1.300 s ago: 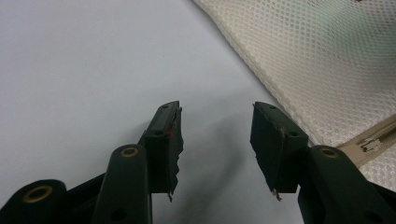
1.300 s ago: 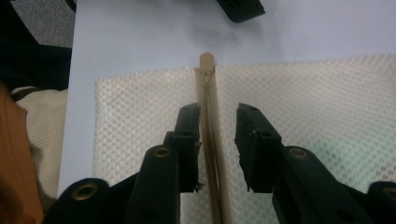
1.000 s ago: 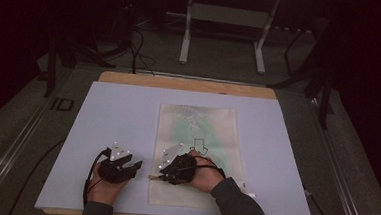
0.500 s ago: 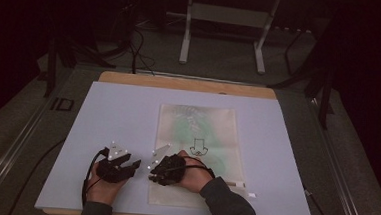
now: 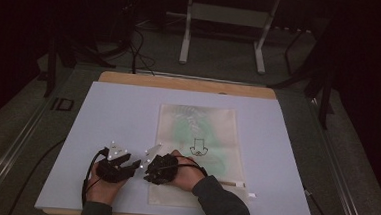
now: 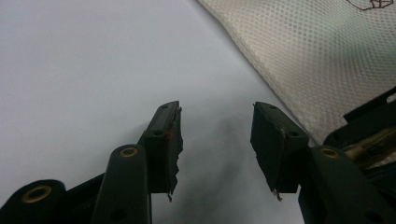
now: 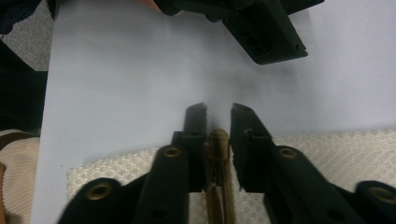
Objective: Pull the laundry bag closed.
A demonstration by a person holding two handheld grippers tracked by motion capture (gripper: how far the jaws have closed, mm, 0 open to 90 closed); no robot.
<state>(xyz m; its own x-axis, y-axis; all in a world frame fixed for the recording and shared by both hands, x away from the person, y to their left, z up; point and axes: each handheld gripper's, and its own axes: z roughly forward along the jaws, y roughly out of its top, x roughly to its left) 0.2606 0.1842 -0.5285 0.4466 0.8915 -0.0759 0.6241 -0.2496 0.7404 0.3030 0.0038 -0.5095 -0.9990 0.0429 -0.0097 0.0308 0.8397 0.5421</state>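
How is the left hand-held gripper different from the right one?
The left hand-held gripper has its jaws wide open; the right hand-held gripper has just been closing its jaws, which pinch a brass-coloured zip pull. The left one holds nothing above the bare pale lilac table cover; the right one sits at the edge of the white mesh bag. Both have black jaws.

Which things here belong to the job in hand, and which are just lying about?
In the job:
- mesh bag
- zipper pull, pinched by the right gripper, whose jaws have just been closing
- left gripper, open beside the bag's edge

Lying about:
- small white scrap right of the bag
- metal stand behind the table
- floor cables
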